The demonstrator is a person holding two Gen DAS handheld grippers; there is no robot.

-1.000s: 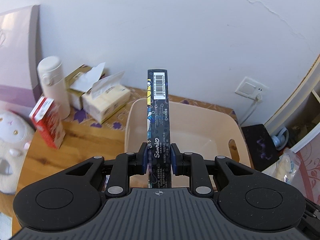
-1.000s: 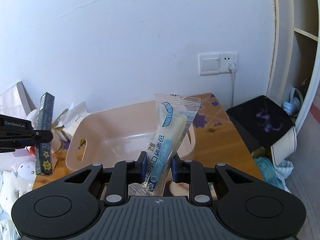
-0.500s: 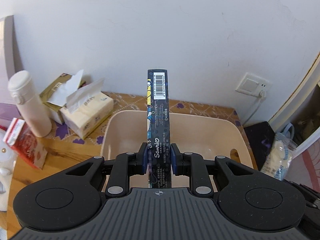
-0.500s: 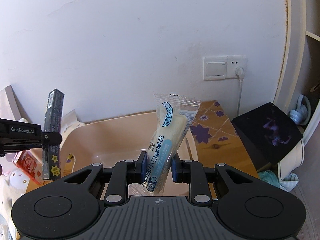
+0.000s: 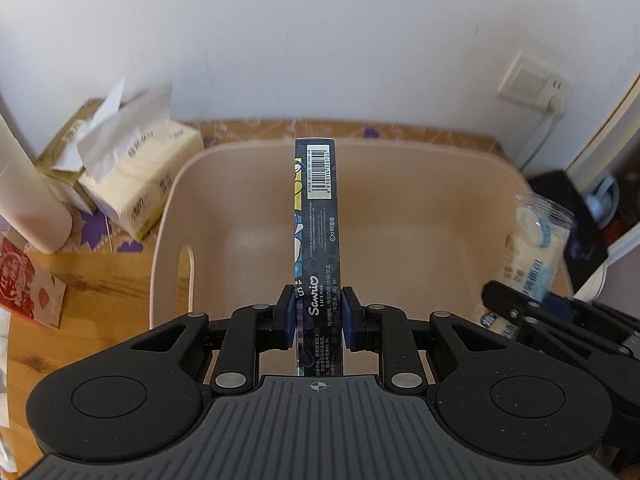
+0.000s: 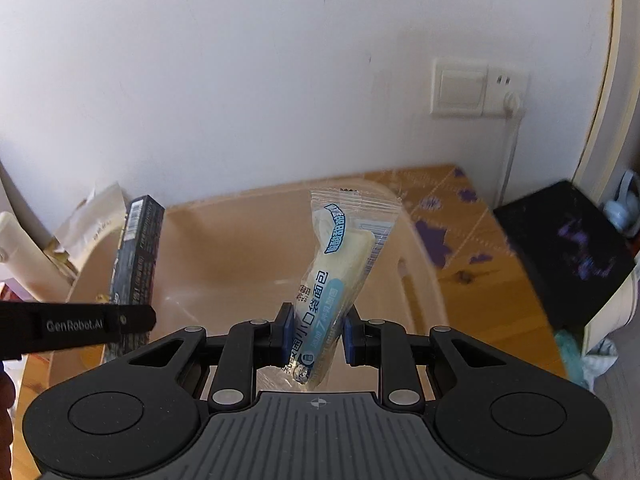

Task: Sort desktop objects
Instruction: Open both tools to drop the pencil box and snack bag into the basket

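Observation:
My left gripper (image 5: 318, 312) is shut on a long dark box (image 5: 318, 216) with a barcode, held upright over the beige plastic bin (image 5: 400, 152). My right gripper (image 6: 316, 334) is shut on a clear packet of white bread (image 6: 340, 276) that stands tilted above the same bin (image 6: 224, 208). The bin's inside looks empty. In the right wrist view the dark box (image 6: 136, 264) and the left gripper's arm show at the left, over the bin's left side. In the left wrist view the bread packet (image 5: 532, 248) and the right gripper (image 5: 520, 312) hang over the bin's right rim.
The bin stands on a wooden table (image 5: 92, 280) against a white wall. Left of it are tissue packs (image 5: 132, 176), a cream bottle (image 5: 24, 200) and a red carton (image 5: 24, 280). A wall socket (image 6: 476, 88) and a black box (image 6: 568, 248) are at the right.
Both grippers have moved forward and down toward the bin, which now fills more of each view. The bread packet and right gripper have come into the left wrist view. Both grips are unchanged.

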